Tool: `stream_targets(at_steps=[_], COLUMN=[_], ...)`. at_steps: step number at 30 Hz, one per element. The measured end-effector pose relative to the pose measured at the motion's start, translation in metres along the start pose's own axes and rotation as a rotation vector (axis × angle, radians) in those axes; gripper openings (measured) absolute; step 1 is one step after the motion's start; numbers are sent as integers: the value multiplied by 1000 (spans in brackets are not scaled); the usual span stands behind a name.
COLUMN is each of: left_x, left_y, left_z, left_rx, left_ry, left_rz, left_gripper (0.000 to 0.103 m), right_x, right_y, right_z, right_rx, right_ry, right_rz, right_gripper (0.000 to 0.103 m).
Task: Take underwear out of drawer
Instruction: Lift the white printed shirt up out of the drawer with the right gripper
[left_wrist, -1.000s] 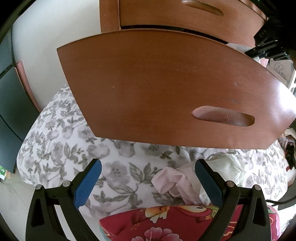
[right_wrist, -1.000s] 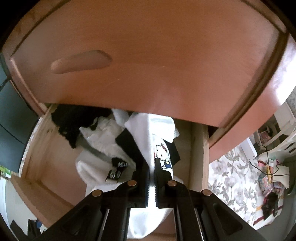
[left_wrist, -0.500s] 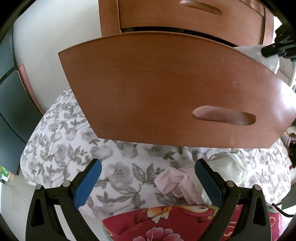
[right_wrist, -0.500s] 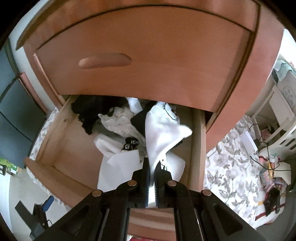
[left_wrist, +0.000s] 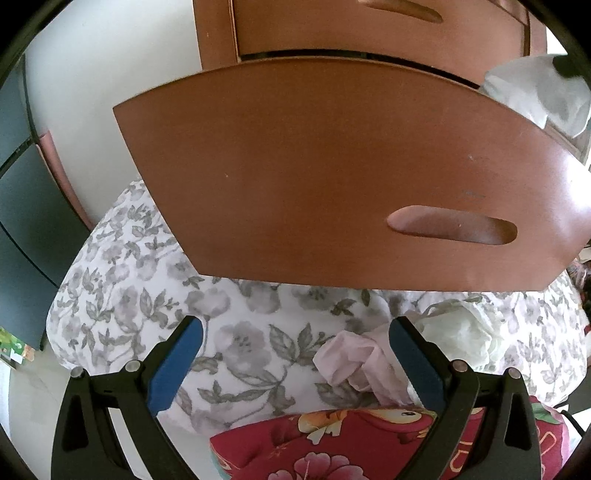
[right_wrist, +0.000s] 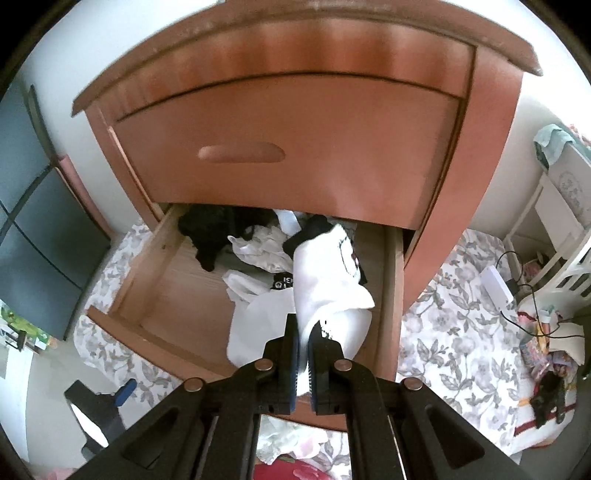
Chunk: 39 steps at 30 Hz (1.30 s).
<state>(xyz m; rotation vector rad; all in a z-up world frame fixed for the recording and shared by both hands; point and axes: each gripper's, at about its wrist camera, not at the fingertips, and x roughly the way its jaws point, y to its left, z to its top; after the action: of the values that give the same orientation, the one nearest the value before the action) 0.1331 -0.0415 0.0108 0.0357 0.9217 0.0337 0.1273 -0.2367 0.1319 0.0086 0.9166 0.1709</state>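
The right gripper (right_wrist: 302, 341) has its fingers clenched on white underwear (right_wrist: 327, 280), which hangs lengthwise from them above the open drawer (right_wrist: 155, 266), over its right side. The left gripper (left_wrist: 293, 363) stands released and empty before the drawer front, well apart from the garment.

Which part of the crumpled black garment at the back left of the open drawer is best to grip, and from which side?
Likely the lobe of the crumpled black garment that droops toward the open wooden drawer's bare floor. Come from above and the front: the closed upper drawer front overhangs its rear.
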Motion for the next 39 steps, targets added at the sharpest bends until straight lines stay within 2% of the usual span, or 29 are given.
stream_targets(at_steps=[13,39], left_x=[-6,-24], left_y=[7,-3], left_z=[0,-2], left_rx=[-31,19], left_ry=[-32,-128], left_rz=[-8,84], left_gripper=[101,101], right_x=[-72,-188], right_y=[18,35], right_z=[-4,-51], right_rx=[-48,-114], right_ry=[-127,-311], right_rz=[49,147], right_gripper=[4,4])
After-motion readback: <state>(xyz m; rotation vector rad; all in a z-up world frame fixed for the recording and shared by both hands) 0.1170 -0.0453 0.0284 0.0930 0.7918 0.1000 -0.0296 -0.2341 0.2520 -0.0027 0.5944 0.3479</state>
